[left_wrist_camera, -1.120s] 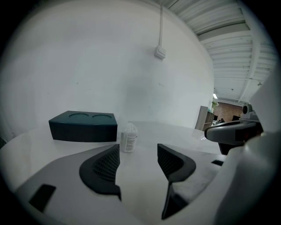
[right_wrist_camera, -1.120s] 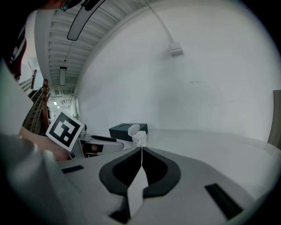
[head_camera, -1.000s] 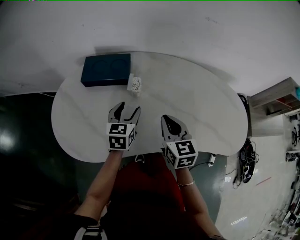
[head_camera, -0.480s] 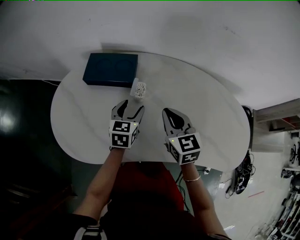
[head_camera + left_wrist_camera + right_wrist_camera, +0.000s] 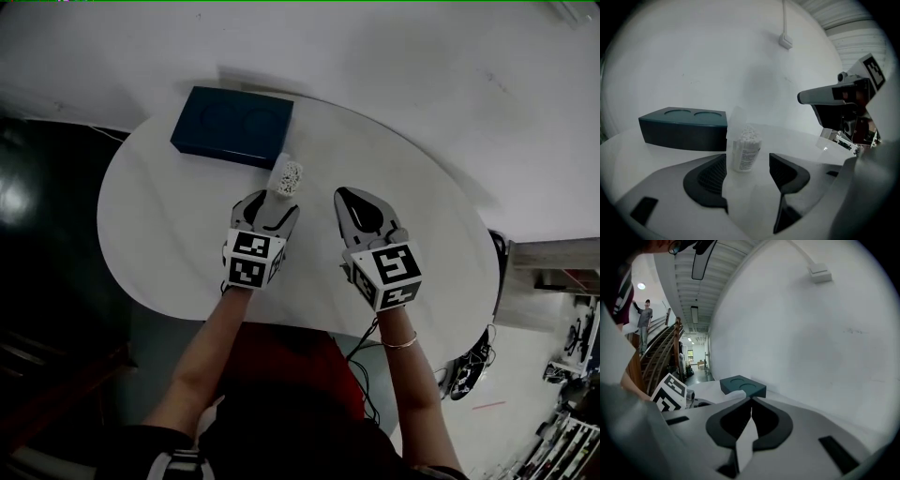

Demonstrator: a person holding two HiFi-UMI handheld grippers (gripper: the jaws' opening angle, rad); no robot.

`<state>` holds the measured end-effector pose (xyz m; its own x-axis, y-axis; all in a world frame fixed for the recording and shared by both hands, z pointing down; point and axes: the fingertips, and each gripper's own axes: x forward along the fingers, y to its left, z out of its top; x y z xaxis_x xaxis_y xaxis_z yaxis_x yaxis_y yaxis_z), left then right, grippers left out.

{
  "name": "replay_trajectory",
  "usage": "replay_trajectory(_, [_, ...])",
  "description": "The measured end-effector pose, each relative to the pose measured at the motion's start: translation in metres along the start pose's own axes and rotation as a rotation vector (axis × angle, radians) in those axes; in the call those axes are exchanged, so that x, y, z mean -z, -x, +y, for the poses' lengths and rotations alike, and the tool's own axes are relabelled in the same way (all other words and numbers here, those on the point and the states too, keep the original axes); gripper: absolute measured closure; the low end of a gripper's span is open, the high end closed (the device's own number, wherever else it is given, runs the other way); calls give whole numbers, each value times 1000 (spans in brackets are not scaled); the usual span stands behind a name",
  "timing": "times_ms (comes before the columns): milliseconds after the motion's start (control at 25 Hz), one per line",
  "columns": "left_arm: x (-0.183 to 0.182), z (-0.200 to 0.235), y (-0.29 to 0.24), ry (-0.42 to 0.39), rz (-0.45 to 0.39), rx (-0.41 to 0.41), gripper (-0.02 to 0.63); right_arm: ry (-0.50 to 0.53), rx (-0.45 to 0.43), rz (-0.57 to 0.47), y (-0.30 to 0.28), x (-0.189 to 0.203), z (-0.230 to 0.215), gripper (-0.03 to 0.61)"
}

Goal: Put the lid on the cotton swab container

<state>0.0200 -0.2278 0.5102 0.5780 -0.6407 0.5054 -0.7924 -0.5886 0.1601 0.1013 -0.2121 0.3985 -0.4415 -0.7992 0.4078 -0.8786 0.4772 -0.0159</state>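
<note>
The cotton swab container (image 5: 290,176) is a small clear tub full of white swabs, standing on the white oval table (image 5: 159,216). In the left gripper view the container (image 5: 746,151) has its clear lid (image 5: 737,116) tipped up behind the swabs. My left gripper (image 5: 269,205) is open, and the tub stands just beyond its fingertips, in line with the gap (image 5: 747,160). My right gripper (image 5: 360,210) hovers to the right, jaws shut (image 5: 751,404) with nothing seen between them.
A dark blue box (image 5: 232,127) with two round recesses lies at the table's far left, just behind the container (image 5: 684,126). A white wall rises past the table's far edge. Cables and clutter lie on the floor at the right (image 5: 469,370).
Both grippers have moved forward across the table. The left one has closed in on the container, which now sits right at its fingertips.
</note>
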Motion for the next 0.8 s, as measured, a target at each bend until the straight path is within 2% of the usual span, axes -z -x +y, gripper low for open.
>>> replay_trajectory(440, [-1, 5, -18, 21, 0, -47, 350, 43, -73, -6, -30, -21, -8, 561])
replay_trajectory(800, [-9, 5, -25, -11, 20, -86, 351, 64, -127, 6, -49, -24, -2, 561])
